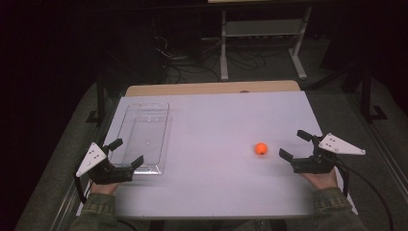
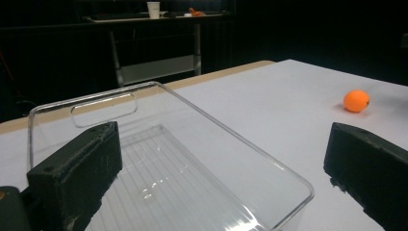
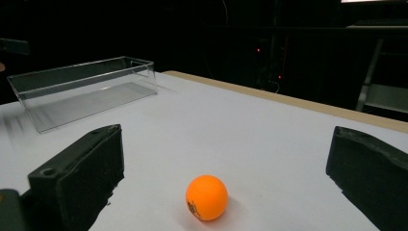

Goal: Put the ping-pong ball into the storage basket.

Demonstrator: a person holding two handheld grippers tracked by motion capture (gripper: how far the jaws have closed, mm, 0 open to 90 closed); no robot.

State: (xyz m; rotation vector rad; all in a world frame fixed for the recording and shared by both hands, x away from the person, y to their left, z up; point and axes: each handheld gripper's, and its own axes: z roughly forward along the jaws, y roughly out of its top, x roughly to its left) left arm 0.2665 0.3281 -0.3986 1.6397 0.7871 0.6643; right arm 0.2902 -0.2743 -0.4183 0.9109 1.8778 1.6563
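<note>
The orange ball (image 1: 260, 148) rests near the table's right edge, just left of the right gripper (image 1: 294, 144), whose 2 jaws stand released. The left gripper (image 1: 127, 152), also released, is farther.

In front of me is a table (image 1: 216, 187) with a pale, matte white top and a strip of light wood along its far edge. Two things lie directly on it. A clear plastic tray (image 1: 159, 139), long and rectangular, sits toward the left side. A small orange ball (image 1: 261, 148) rests on the bare surface at the right, well apart from the tray.
</note>
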